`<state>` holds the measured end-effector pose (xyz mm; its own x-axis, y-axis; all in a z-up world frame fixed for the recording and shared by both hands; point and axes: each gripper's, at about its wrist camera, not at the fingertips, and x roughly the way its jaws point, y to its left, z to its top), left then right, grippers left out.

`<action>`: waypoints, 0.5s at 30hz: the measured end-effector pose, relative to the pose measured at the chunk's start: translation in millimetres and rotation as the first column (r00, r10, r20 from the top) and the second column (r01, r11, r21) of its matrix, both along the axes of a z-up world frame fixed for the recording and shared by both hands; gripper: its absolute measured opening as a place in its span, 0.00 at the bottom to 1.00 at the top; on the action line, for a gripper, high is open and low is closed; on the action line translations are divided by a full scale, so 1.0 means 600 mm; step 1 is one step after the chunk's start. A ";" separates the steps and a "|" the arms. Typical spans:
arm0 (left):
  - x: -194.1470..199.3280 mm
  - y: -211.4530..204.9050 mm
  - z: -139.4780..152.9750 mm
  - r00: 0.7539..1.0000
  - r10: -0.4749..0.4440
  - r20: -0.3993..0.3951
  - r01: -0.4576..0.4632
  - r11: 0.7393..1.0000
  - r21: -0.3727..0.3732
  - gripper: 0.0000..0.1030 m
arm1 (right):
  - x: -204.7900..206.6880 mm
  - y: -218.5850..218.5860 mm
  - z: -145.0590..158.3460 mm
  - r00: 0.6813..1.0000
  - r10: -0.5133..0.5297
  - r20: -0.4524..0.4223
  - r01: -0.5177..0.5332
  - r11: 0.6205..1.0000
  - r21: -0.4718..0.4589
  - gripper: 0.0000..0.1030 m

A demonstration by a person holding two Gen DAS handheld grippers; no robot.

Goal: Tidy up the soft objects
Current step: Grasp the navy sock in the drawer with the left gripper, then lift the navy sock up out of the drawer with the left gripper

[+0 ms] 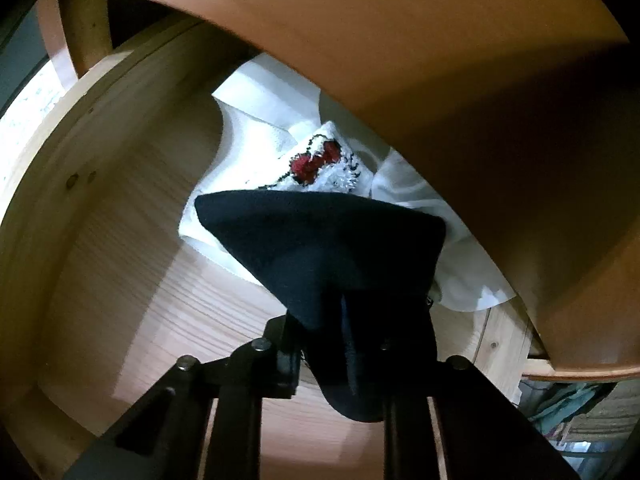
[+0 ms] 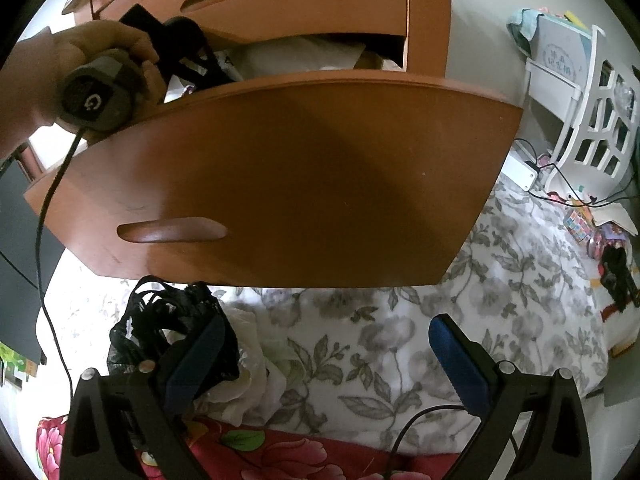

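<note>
Two fingers of your left gripper (image 1: 352, 320) pinch a limp, light dark cloth (image 1: 320, 240) over the open drawer (image 1: 132, 216), above white linens (image 1: 256, 140); grip folded edges. Your right gripper (image 2: 332, 360) stands wide, empty, over the bed (image 2: 400, 320), beside black lace (image 2: 160, 320).

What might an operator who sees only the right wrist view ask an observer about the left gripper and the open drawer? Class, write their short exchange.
Operator: Is the left gripper holding anything?
Observer: Yes, it is shut on a dark cloth that drapes over its fingers.
Operator: What lies inside the drawer?
Observer: White fabric, with a white piece patterned in red and black lying on it.
</note>
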<state>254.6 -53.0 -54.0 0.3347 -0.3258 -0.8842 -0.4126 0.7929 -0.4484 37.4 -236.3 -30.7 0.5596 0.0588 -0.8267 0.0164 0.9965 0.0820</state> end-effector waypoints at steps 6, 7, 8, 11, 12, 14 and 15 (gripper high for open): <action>-0.009 0.011 0.009 0.997 -0.059 -0.043 0.060 0.998 0.018 0.11 | 0.000 0.000 0.000 1.000 0.000 0.000 0.000 1.000 0.000 1.00; -0.012 0.011 0.010 0.995 -0.080 -0.053 0.082 0.996 0.032 0.11 | -0.001 0.000 0.000 1.000 0.000 0.000 0.000 1.000 -0.001 1.00; -0.015 0.011 0.010 0.993 -0.097 -0.060 0.100 0.994 0.038 0.11 | -0.001 0.001 0.001 1.000 0.000 0.001 0.000 1.000 -0.003 1.00; -0.029 0.026 0.017 0.983 -0.153 -0.102 0.158 0.987 0.037 0.11 | -0.003 0.002 0.001 1.000 0.000 0.003 0.000 1.000 -0.007 1.00; -0.032 0.026 0.018 0.979 -0.170 -0.108 0.176 0.983 0.052 0.11 | -0.004 0.003 0.002 1.000 -0.001 0.004 0.001 1.000 -0.007 1.00; -0.040 0.021 0.022 0.967 -0.220 -0.129 0.232 0.968 0.094 0.11 | -0.003 0.003 0.002 1.000 -0.002 0.004 0.002 1.000 -0.009 1.00; -0.044 0.019 0.024 0.960 -0.241 -0.140 0.257 0.960 0.111 0.11 | -0.004 0.004 0.003 1.000 -0.003 0.007 0.003 1.000 -0.011 1.00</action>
